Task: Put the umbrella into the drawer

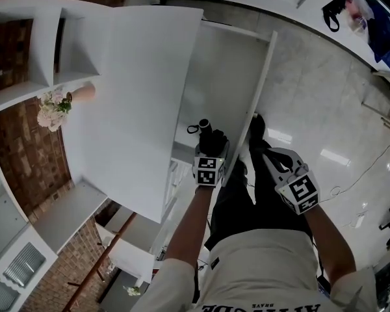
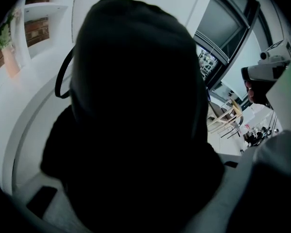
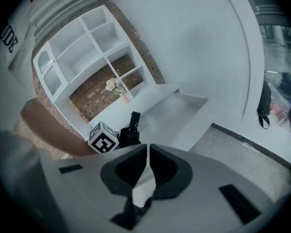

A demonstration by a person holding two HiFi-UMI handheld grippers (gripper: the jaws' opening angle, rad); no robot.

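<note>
Head view has the umbrella (image 1: 207, 134) folded and black, clamped in your left gripper (image 1: 211, 149), its strap end pointing to 12 o'clock. It hangs above the near end of the open drawer (image 1: 229, 77), not yet resting on the white floor. In the left gripper view the umbrella's dark body fills the space between the jaws, so the grip looks full and firm. Your right gripper (image 3: 148, 154) sits at 4 o'clock from the left one, outside the drawer's side wall, with its jaws pressed together on nothing.

The step now is the lowering. Bring the umbrella down along the drawer's long axis, toward 12 o'clock, so that its whole length lies inside and no end rides on the front edge or the side wall. Tilt it flatter as you descend; a steep entry would probably stand it on its tip. Loosen the jaws only once it rests on the floor. Hold the right gripper clear at 4 o'clock, ready to push the drawer closed.
</note>
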